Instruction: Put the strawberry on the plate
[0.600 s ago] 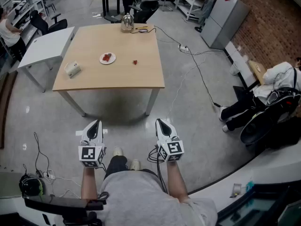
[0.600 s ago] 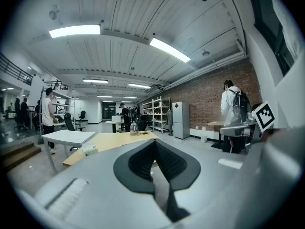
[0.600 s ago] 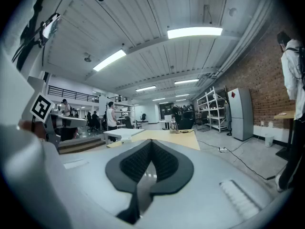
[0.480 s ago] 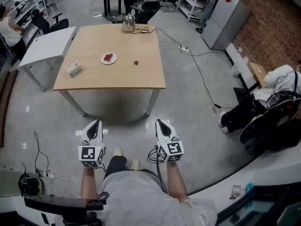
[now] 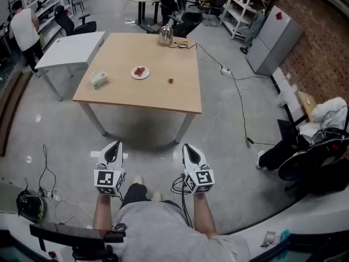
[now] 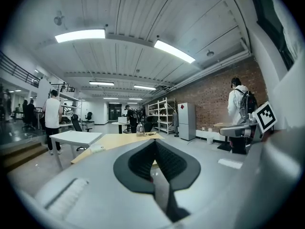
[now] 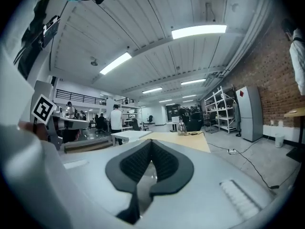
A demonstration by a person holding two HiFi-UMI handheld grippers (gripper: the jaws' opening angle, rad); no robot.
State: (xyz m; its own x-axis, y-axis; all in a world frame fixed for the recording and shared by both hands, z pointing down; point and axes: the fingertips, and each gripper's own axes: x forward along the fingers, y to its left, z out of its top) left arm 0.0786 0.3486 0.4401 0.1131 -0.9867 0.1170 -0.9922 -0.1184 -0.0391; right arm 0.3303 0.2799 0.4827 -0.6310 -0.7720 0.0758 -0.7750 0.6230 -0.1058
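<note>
One small red strawberry [image 5: 170,81] is lying on the light wooden worktop [image 5: 163,100], just right of the one round white plate [image 5: 140,72]. The left gripper [image 5: 113,146] and right gripper [image 5: 187,147] are hovering far from that plate, both with jaws together and empty.

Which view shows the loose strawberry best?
Head view: it looks down on the strawberry, right of the plate. Both gripper views see the table edge-on; no strawberry can be made out.
</note>
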